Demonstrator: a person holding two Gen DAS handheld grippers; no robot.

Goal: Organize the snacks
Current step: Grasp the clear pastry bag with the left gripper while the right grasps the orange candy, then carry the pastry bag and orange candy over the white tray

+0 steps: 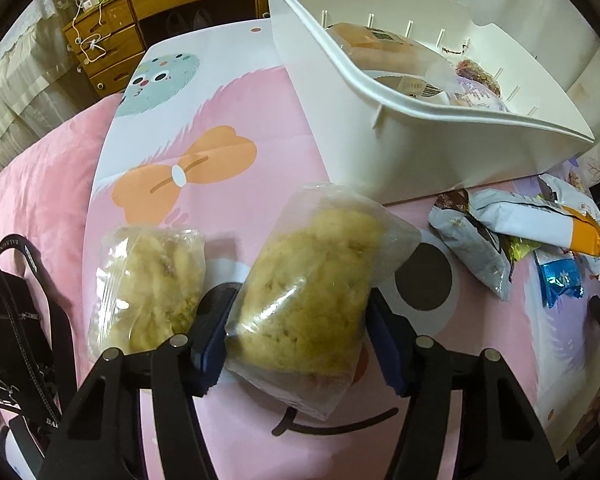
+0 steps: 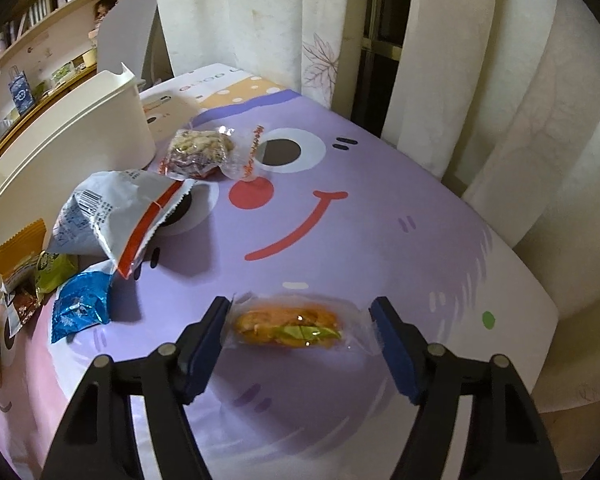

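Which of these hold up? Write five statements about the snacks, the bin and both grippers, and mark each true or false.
1. The left gripper has a bagged yellow cake between its fingers. True.
2. The white bin is empty. False: it already holds several packets.
3. The wrapped sandwich lies between the right gripper's fingers. True.
4. A second bagged cake sits inside the bin. False: it lies on the table beside the left gripper.
5. The blue foil packet is in the right gripper's grip. False: it lies on the table, off to the side.
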